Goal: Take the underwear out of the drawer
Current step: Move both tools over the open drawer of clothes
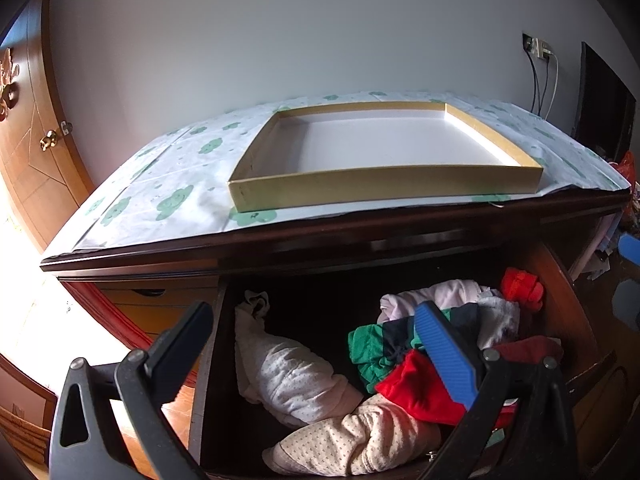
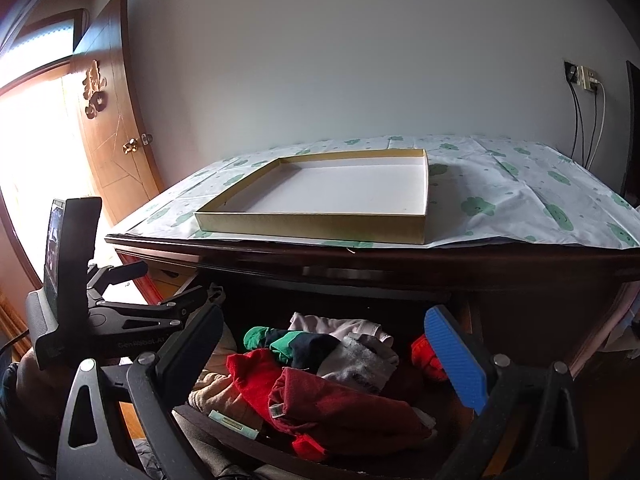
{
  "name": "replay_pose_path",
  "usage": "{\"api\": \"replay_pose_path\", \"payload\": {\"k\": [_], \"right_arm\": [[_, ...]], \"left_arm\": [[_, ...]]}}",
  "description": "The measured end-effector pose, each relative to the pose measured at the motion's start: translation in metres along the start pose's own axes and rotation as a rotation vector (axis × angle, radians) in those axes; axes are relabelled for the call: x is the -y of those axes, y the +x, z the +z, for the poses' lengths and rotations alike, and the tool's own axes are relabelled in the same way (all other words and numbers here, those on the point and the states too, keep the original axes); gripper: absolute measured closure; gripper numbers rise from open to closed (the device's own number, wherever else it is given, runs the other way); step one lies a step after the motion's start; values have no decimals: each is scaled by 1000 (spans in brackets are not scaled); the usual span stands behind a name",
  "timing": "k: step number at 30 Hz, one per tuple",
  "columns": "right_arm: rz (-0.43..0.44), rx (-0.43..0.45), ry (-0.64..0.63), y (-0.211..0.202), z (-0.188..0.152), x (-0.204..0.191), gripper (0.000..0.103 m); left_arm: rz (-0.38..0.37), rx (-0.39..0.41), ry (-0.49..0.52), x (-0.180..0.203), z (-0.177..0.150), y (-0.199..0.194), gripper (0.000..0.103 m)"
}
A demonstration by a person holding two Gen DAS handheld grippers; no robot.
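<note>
1. Left gripper (image 1: 316,344) sat low in the left wrist view, jaws spread wide, nothing between them; it hung over the open drawer (image 1: 208,360).
2. Right gripper (image 2: 324,348) was also low centre in its own view, jaws spread, holding nothing, above the same drawer (image 2: 240,446).
3. The underwear pile (image 1: 424,360) filled the right half of the drawer in the left view: red, green, white and lilac pieces bunched together; in the right view the pile (image 2: 332,384) lay centre-bottom.
4. A pale dotted garment (image 1: 296,380) and a beige dotted one (image 1: 360,440) lay left and front of the pile.
5. Dark open room remained at the drawer's back left, beside the left wall.
6. The dresser top edge (image 1: 320,236) overhung the drawer's rear.
7. A shallow tray (image 1: 384,184) sat on a patterned cloth (image 1: 160,200), near the front edge.
8. A door (image 2: 116,128) stood at the left of the frame.
</note>
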State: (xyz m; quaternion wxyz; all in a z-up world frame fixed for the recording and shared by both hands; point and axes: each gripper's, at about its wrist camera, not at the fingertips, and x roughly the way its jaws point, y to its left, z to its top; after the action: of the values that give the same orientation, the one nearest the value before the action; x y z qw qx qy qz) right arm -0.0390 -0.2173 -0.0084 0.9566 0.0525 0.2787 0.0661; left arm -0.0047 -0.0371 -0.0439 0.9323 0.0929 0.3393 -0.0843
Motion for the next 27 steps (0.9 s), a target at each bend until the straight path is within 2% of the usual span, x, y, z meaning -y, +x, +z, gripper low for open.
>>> {"api": "replay_pose_path", "payload": {"k": [27], "right_arm": [[3,-6,9,1,0,2,1]], "left_arm": [[3,-14,10,4,-2,3,1]]}}
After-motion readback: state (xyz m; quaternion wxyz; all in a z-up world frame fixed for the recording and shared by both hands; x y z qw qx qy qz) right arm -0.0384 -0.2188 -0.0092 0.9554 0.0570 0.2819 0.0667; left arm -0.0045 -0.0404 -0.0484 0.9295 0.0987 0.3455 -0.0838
